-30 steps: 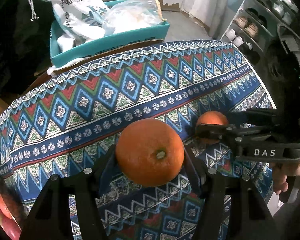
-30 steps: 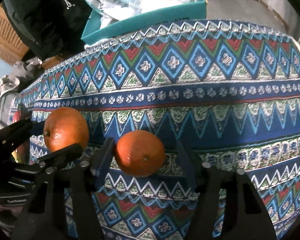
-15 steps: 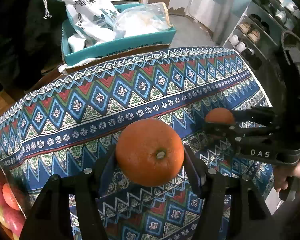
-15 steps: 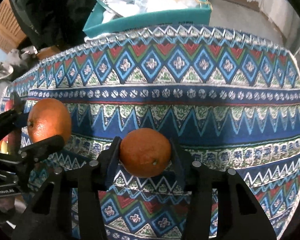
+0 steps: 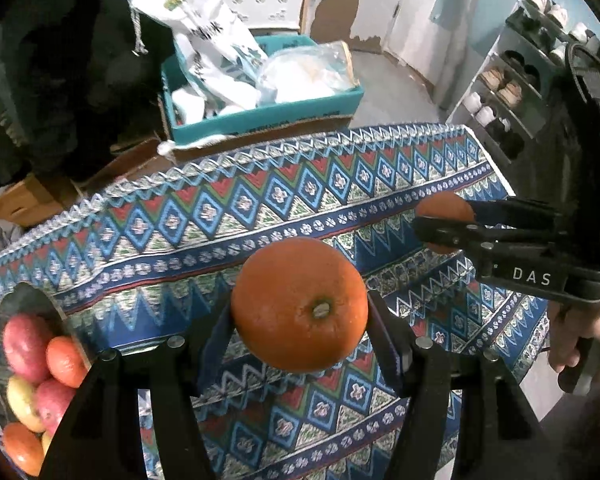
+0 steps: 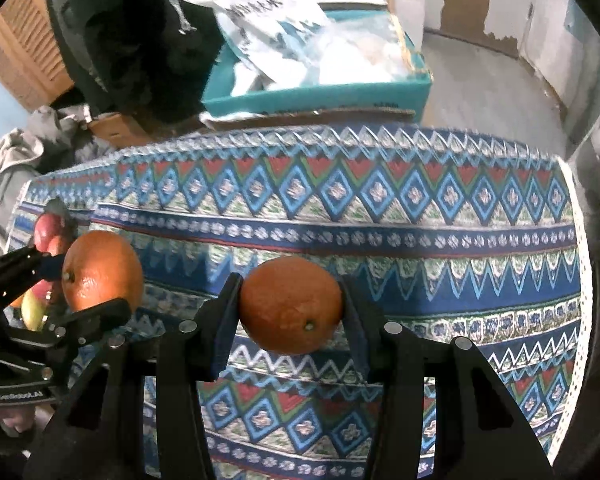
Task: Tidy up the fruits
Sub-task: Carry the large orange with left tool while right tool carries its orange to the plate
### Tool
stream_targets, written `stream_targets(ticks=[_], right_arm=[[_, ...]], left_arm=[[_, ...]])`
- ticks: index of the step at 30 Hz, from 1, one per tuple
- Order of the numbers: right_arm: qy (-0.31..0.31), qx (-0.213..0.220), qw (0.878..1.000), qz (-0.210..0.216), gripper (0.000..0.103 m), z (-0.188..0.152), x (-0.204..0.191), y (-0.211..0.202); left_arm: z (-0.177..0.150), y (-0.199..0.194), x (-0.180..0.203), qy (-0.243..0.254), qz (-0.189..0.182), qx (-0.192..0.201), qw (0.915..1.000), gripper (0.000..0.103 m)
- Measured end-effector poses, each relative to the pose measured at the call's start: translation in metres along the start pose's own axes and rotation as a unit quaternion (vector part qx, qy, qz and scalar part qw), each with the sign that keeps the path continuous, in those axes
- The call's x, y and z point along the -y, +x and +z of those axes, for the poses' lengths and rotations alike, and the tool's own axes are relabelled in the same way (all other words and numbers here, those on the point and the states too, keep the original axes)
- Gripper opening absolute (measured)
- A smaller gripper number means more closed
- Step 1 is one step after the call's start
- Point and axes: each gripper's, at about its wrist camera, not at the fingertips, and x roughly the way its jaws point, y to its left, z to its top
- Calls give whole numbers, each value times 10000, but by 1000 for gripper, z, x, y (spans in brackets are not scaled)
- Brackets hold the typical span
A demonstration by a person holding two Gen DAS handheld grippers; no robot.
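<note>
oranges are both off the tabletop now: big orange clamped in left jaws, small orange in right jaws, which just closed on it. next likely the bowl.

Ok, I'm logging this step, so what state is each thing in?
Left gripper: shut on the larger orange, held above the cloth.
Right gripper: shut on the smaller orange, also held up.
Fruit bowl: holds red and orange fruit.
Teal box: open, stuffed with bags.
</note>
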Motion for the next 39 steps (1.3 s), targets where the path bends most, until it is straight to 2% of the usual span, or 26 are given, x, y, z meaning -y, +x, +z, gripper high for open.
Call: stream_targets(ticks=[7, 16, 32, 39], right_arm=[[-205, 205, 9995, 156, 48, 8, -28, -21], [-542, 355, 9970, 425, 48, 17, -75, -32], [-1232, 317, 9895, 693, 48, 24, -161, -30], [-1483, 211, 9854, 815, 48, 23, -195, -20]], left_arm=[[-7, -34, -18, -135, 95, 176, 9997, 66], [-30, -73, -58, -372, 318, 255, 9985, 66], [-68, -117, -131, -985, 704, 466, 9916, 66], [-83, -123, -159, -1242, 892, 509, 9869, 66]])
